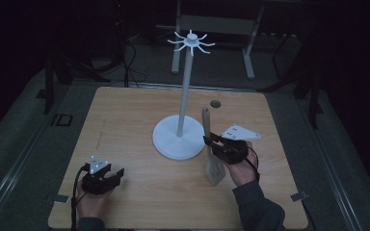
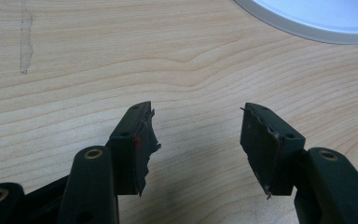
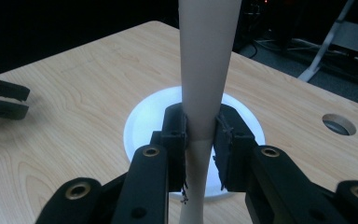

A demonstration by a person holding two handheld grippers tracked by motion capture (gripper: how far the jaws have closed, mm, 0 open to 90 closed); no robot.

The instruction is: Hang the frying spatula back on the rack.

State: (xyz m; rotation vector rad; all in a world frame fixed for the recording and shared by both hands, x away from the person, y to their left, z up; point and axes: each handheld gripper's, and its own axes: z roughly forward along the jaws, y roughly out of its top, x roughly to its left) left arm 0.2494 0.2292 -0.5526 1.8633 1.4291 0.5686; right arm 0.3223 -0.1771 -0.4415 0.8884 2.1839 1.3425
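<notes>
Gripping a wooden spatula [image 1: 211,149] by its handle, the right gripper [image 1: 216,142] sits right of centre in the high view, jaws pointing left toward the white stand [image 1: 179,139], the hand [image 1: 244,169] beneath it. The spatula's blade end rests on the table [image 1: 125,115]. At lower left, the left gripper [image 1: 117,175] rests on the tabletop, jaws spread apart and empty.

From above the room was dim around me, the surroundings nearly black, only the table [image 1: 125,125] lit softly. My left tongs' view was brighter and sharp; the white stand base [image 3: 142,119] glared faintly beside the blurred close handle.
</notes>
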